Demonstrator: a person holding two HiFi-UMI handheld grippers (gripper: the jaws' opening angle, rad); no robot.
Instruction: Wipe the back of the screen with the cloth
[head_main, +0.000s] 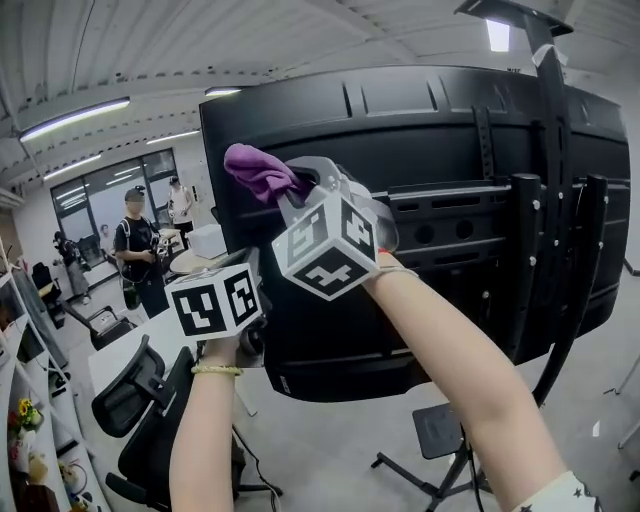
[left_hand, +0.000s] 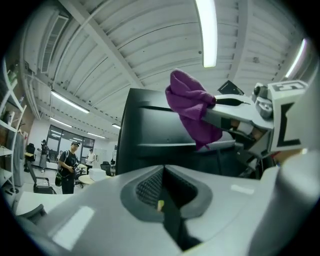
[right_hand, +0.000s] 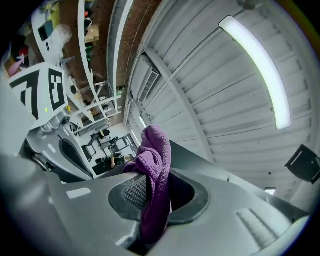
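**Head view: cloth at the upper left of the screen back, wiping barely under way by my reading**

Progress:
- The right gripper (head_main: 290, 185) is raised in front of the screen (head_main: 450, 130), near the panel's upper left corner.
- In the right gripper view its jaws are clamped on the purple cloth (right_hand: 155, 170), which bunches above the pads and trails down between them.
- From the left gripper view the cloth (left_hand: 192, 112) hangs across the panel's top edge. I cannot tell whether it is pressed on the surface or just off it.
- The left gripper (left_hand: 162, 192) has its jaws together with nothing between them. It sits lower left in the head view and looks idle.
- No wiped streak or dust line shows, so nothing can be logged as done. I judge that the centre, right side and lower edge are all left, including around the mount bracket (head_main: 480, 190) and the stand (head_main: 545, 260).

Appearance:
- The screen back is matte black plastic, ribbed near the top, with no visible smudges.
- The cloth is a small, soft, crumpled microfibre-like piece.
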